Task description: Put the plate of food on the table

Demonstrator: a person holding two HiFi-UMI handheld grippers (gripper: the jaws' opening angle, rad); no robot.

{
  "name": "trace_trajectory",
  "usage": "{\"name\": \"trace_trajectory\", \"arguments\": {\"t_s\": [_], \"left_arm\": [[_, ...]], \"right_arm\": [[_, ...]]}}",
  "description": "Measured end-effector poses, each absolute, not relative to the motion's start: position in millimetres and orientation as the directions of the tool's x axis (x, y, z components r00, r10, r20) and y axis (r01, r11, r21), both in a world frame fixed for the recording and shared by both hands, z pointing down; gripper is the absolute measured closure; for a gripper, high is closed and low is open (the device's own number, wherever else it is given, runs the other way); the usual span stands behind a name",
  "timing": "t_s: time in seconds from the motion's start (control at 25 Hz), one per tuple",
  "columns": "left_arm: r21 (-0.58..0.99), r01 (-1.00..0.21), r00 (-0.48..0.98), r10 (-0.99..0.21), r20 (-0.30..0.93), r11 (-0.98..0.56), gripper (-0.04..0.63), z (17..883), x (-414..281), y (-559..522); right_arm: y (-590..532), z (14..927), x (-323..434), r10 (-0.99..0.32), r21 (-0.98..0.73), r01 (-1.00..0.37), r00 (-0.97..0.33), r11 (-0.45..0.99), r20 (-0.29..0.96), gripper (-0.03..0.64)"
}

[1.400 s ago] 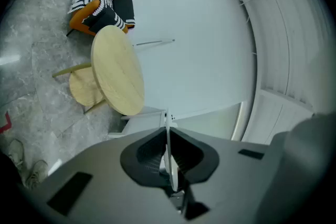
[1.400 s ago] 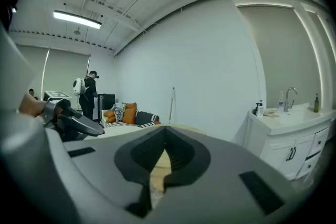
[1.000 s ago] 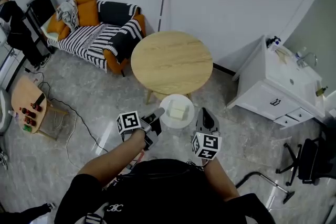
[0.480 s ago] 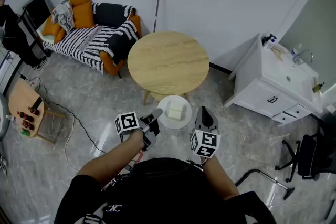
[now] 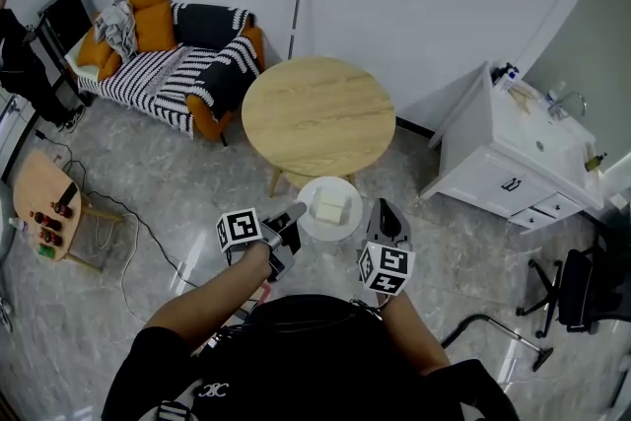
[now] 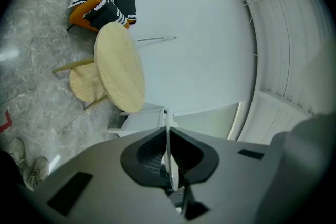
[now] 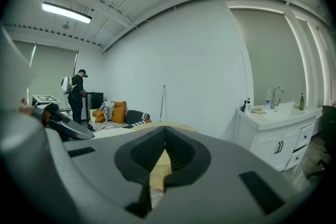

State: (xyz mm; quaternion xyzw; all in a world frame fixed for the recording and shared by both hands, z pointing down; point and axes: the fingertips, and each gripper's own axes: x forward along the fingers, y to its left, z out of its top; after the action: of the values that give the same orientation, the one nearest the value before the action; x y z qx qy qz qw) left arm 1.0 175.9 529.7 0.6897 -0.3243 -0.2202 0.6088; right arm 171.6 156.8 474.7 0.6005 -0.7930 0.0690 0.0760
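Observation:
A white plate (image 5: 317,225) bearing pale blocks of food (image 5: 332,208) hangs level over the floor, just short of the round wooden table (image 5: 318,116). My left gripper (image 5: 296,213) is shut on the plate's left rim. In the left gripper view the rim (image 6: 169,165) stands edge-on between the pads of that gripper (image 6: 168,136), and the table (image 6: 119,68) is ahead. My right gripper (image 5: 383,210) sits just off the plate's right rim. In the right gripper view its tips (image 7: 164,131) meet with nothing between them, and the table's wood (image 7: 156,173) shows beyond.
A striped sofa (image 5: 177,54) with orange cushions stands at back left, with a pole (image 5: 299,0) leaning on the wall. At the right are a white sink cabinet (image 5: 523,153) and an office chair (image 5: 582,291). At the left are a small side table (image 5: 49,197), floor cables and a person (image 7: 77,94).
The plate and both grippers keep their places before the table. Only the head view has shifted slightly.

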Motion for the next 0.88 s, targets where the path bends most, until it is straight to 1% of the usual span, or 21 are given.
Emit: {"name": "trace_trajectory", "arguments": {"t_s": [0.56,0.88], "left_arm": [[0.985,-0.164,0.712,-0.697,0.082,-0.051,0.577,536.7,-45.2,175.9],[0.986,-0.160,0.715,-0.695,0.083,-0.046,0.577,540.3,-55.1,170.7]], "right_arm": [[171.5,480.9,129.0,-0.950,-0.001,-0.973,-0.227,0.232,0.214,0.609],[167.8,484.8,122.0,-0.952,0.001,-0.975,-0.216,0.221,0.217,0.609]]}}
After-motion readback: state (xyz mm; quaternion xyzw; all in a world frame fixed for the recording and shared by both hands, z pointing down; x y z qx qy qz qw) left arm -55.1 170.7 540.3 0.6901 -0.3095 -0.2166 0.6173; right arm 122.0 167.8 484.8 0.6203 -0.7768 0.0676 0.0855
